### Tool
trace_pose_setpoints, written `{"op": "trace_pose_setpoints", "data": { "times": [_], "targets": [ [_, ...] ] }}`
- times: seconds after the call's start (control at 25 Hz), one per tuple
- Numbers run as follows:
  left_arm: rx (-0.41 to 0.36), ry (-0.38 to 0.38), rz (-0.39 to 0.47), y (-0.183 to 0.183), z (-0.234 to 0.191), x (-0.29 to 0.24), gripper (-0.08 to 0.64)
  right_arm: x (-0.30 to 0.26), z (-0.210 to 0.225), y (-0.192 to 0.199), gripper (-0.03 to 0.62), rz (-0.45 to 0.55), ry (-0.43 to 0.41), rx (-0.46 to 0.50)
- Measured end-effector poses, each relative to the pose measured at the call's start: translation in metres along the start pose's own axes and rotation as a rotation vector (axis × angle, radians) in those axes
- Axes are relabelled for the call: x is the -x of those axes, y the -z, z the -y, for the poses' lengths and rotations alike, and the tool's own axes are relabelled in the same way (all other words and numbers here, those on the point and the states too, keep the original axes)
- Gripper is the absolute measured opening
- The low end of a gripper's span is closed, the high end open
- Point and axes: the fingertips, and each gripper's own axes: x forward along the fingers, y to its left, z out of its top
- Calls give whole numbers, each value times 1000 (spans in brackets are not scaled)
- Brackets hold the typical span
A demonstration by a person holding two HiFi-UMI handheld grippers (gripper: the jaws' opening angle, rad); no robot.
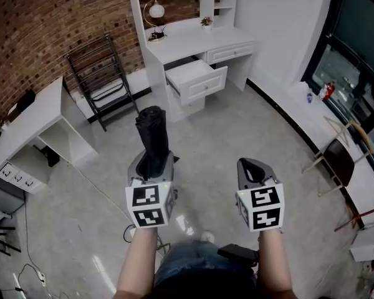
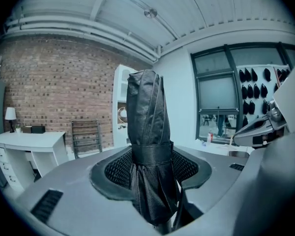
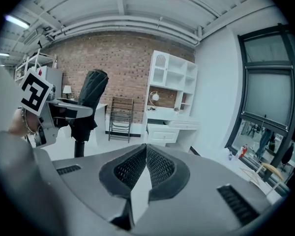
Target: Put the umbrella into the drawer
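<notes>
A folded black umbrella [image 1: 152,139] stands upright in my left gripper [image 1: 153,161], whose jaws are shut on it just below its strap [image 2: 151,154]. In the right gripper view the umbrella [image 3: 90,100] shows at the left, held by the left gripper. My right gripper [image 1: 254,167] hangs beside it, jaws shut with nothing between them [image 3: 145,166]. Ahead stands a white desk [image 1: 193,39] with its left drawer [image 1: 196,80] pulled open; the drawer's inside looks bare. The desk [image 3: 169,127] also shows far off in the right gripper view.
A black folding rack [image 1: 100,80] leans on the brick wall left of the desk. A low white cabinet [image 1: 34,126] stands at the left. A lamp [image 1: 154,14] and small plant [image 1: 206,22] sit on the desk. A chair [image 1: 336,161] stands right, by the windows.
</notes>
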Motion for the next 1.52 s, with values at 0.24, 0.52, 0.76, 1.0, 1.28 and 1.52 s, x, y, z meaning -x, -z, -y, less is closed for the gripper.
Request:
{"op": "trace_pose_setpoints", "data": {
  "times": [0.24, 0.52, 0.76, 1.0, 1.28, 1.52],
  "targets": [
    [-1, -15, 6, -17, 3, -67, 222, -55, 45, -9, 2, -8, -12, 4],
    [33, -6, 19, -41, -24, -170, 222, -133, 92, -33, 2, -40, 15, 12],
    [25, 25, 16, -57, -64, -282, 222, -240, 117, -66, 2, -92, -2, 25],
    [12, 79, -1, -84, -109, -403, 222, -357, 141, -121, 2, -129, -3, 35],
    [-32, 133, -68, -92, -129, -506, 222, -432, 169, -135, 2, -184, 2, 0],
    [-65, 149, -68, -105, -138, -573, 223, -481, 202, -132, 2, -224, -7, -23]
  ]
}}
